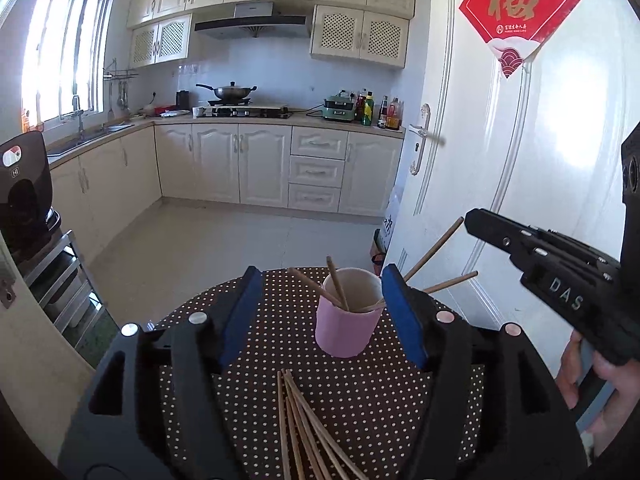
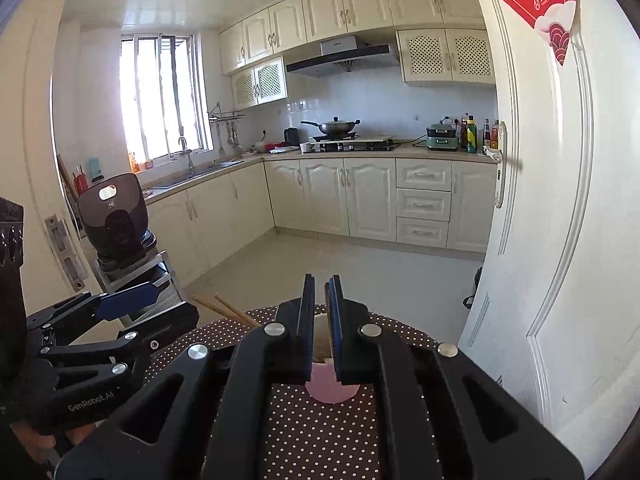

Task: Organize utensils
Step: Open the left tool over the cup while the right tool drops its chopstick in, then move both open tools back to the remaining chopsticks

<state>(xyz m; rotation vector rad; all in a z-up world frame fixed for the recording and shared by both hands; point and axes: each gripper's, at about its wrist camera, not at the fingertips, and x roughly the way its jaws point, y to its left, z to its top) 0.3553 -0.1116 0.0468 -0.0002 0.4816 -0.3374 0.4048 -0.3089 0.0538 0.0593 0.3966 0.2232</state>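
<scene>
A pink cup (image 1: 346, 326) stands on the brown polka-dot table (image 1: 280, 312) and holds several wooden chopsticks (image 1: 338, 290) that lean outward. A bundle of loose chopsticks (image 1: 304, 420) lies on the table just below my left gripper (image 1: 318, 312), which is open, its blue pads either side of the cup. My right gripper (image 2: 319, 320) hovers over the cup (image 2: 332, 384), its jaws nearly closed with a thin gap and nothing visible between them. It also shows in the left wrist view (image 1: 472, 222), raised right of the cup.
A white door (image 1: 520, 160) with a red paper sign stands close on the right. A black appliance (image 2: 114, 216) sits on a metal rack at the left. Kitchen cabinets, stove and tiled floor lie beyond the table's far edge.
</scene>
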